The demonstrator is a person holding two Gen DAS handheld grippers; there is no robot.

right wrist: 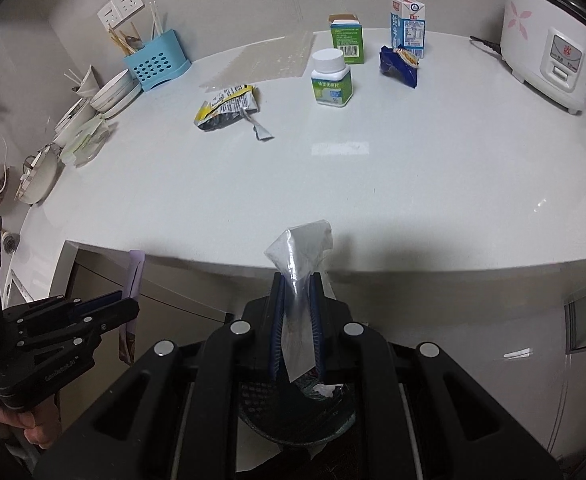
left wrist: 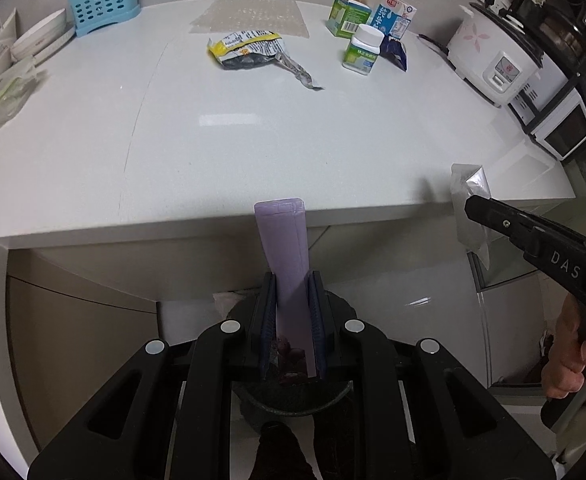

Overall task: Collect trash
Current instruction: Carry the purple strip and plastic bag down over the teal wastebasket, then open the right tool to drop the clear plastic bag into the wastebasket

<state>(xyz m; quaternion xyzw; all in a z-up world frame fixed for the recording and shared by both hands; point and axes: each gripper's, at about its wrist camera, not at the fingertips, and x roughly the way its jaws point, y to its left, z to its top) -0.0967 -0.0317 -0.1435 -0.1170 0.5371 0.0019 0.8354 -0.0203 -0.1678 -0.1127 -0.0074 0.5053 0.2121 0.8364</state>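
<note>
My left gripper is shut on a purple wrapper, held upright in front of the counter edge above a dark bin. My right gripper is shut on a clear plastic wrapper, also in front of the counter edge and above the bin. On the white counter lie a crumpled yellow snack bag, a blue wrapper, a white-capped bottle, a green box and a milk carton. The right gripper also shows in the left wrist view.
A rice cooker and a microwave stand at the right. A blue utensil holder and stacked bowls are at the back left. A sheet of bubble wrap lies at the back.
</note>
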